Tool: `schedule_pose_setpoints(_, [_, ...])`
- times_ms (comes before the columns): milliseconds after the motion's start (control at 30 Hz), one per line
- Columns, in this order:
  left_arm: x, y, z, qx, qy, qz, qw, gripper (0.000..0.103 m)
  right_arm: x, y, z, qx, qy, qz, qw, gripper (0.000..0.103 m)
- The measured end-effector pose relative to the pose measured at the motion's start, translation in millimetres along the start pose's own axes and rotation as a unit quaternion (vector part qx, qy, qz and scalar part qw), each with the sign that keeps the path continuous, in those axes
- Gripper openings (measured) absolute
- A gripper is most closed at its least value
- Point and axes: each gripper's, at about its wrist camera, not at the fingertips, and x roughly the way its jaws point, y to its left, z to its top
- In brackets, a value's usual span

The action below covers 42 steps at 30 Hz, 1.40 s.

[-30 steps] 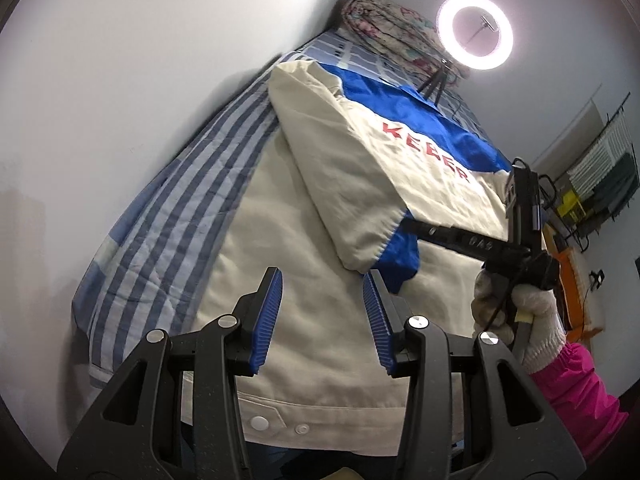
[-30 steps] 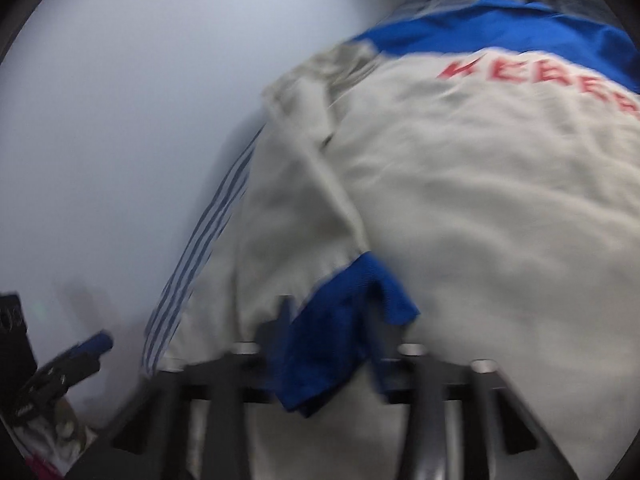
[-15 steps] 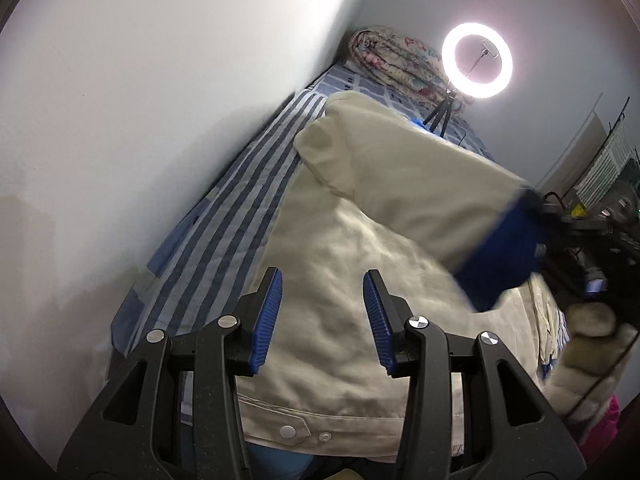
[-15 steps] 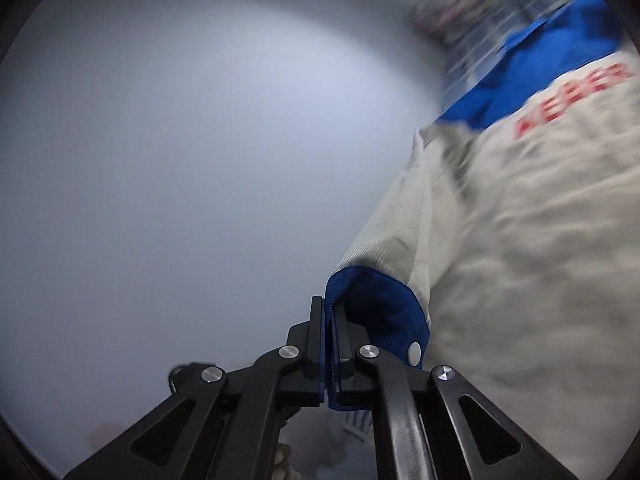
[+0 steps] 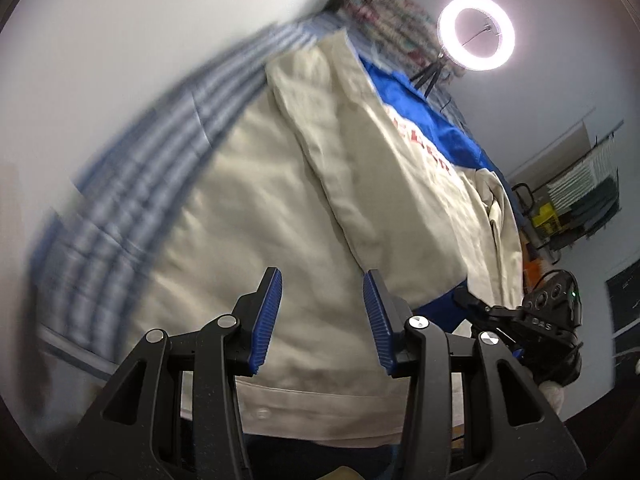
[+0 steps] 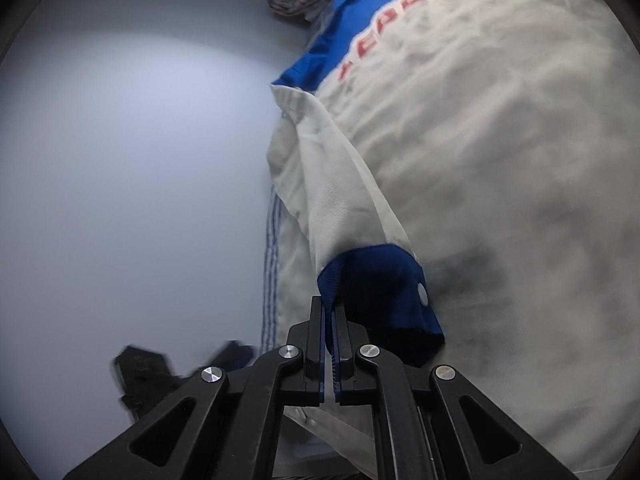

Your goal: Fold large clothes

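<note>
Half the red lettering (image 5: 420, 148) hidden (sleeve (image 5: 360, 160) over it), bedsheet (image 5: 160, 160) blurred

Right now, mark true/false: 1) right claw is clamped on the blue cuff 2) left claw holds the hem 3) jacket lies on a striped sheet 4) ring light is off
1) True: the right claw is shut on the blue cuff.
2) False: the left claw is open, empty, above the jacket.
3) True: the striped sheet lies under it.
4) False: the ring light glows.

Wall (image 5: 120, 60) hems jacket (image 5: 248, 216); right side open.
</note>
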Motion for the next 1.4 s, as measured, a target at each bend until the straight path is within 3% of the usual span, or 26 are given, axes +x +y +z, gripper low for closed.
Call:
schedule_pose_setpoints(167, [58,-4,5,-0.053,0.048,-0.04,0.9966,0.043,-16,1,7,-0.019,-0.009,-0.018,1.0,0.001])
schedule_pose_setpoints(300, [99,-2,18,-0.098,0.057,-0.066,0.9914,0.061,-17,-13,17,-0.022,-0.002,-0.038,0.999,0.004])
schedule_pose_setpoints(400, [121,7,23,-0.149,0.062,-0.087,0.9831,0.061,-19,-21,19,-0.03,0.005,-0.06,0.998,0.007])
schedule_pose_setpoints(467, [128,2,29,-0.156,0.055,-0.099,0.9813,0.061,-19,-23,21,-0.046,0.01,-0.073,0.996,0.022])
schedule_pose_setpoints(500, [131,-2,32,-0.15,0.057,-0.098,0.9821,0.061,-19,-24,22,-0.058,0.013,-0.083,0.995,0.034])
schedule_pose_setpoints(533, [134,-8,36,-0.14,0.057,-0.095,0.9839,0.061,-24,-24,20,-0.071,0.015,-0.094,0.993,0.038])
schedule_pose_setpoints(567, [136,-12,39,-0.135,0.053,-0.092,0.9851,0.059,-23,-25,20,-0.081,0.021,-0.101,0.991,0.038])
schedule_pose_setpoints(600, [138,-15,40,-0.132,0.052,-0.092,0.9856,0.05,-18,-27,23,-0.088,0.031,-0.106,0.99,0.038])
schedule_pose_setpoints(667, [145,-24,42,-0.114,0.059,-0.082,0.9883,0.023,-15,-26,20,-0.095,0.044,-0.114,0.988,0.032])
schedule_pose_setpoints(700, [146,-24,42,-0.108,0.062,-0.074,0.9894,0.004,-14,-26,19,-0.097,0.05,-0.112,0.988,0.023])
schedule_pose_setpoints(733, [147,-25,43,-0.102,0.061,-0.068,0.9906,0.003,-14,-25,17,-0.096,0.056,-0.107,0.988,0.014])
schedule_pose_setpoints(833, [135,-25,46,-0.082,0.05,-0.072,0.9927,0.001,-15,-15,8,-0.088,0.067,-0.085,0.99,0.002])
schedule_pose_setpoints(1067, [65,-37,67,0.016,0.005,-0.027,0.9995,0.0,-4,33,-32,-0.083,0.1,0.004,0.991,0.001])
schedule_pose_setpoints(1267, [10,-4,70,0.049,-0.012,0.025,0.9984,0.0,21,83,-81,-0.106,0.149,0.069,0.981,0.001])
schedule_pose_setpoints(1400, [9,32,60,0.027,0.005,0.051,0.9983,0.0,52,81,-110,-0.127,0.188,0.031,0.973,0.001])
